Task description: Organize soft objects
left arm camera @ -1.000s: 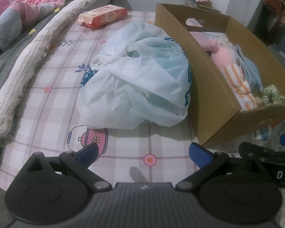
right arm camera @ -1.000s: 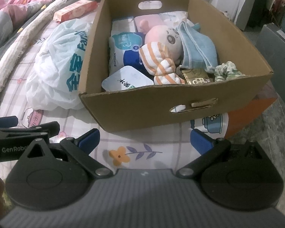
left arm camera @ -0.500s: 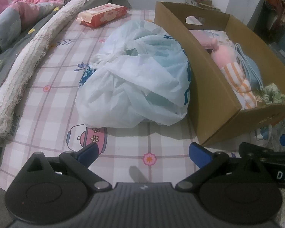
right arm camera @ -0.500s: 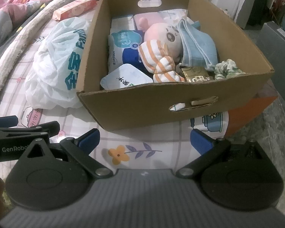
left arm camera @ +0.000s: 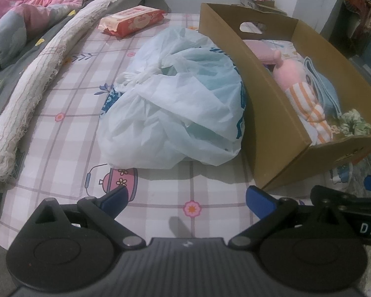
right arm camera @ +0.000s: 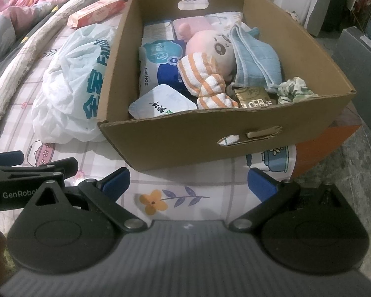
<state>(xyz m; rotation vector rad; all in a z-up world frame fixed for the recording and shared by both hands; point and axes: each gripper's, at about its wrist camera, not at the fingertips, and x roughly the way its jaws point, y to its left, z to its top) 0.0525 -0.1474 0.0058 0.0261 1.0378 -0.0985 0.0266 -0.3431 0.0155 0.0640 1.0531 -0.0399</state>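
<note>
Most soft things already lay in the cardboard box [right arm camera: 235,138] on the bed [left arm camera: 69,123]: a pink plush [right arm camera: 215,47], a striped cloth [right arm camera: 205,81], a blue towel [right arm camera: 254,59]. The plastic bag [left arm camera: 175,109], touching the box's side, and a wipes pack [left arm camera: 133,19] farther off remained outside. The left gripper [left arm camera: 185,198] and right gripper [right arm camera: 188,180] hovered near, fingers spread wide and empty.

The room is dim, with soft light from overhead that leaves a pale shadow under the bag [left arm camera: 175,109] and beside the box [right arm camera: 225,133] on the bed [left arm camera: 61,133]. Both views bow hard at the edges and go black in the corners. Colours look washed and a little grainy, the far wall slightly soft; no glare.
</note>
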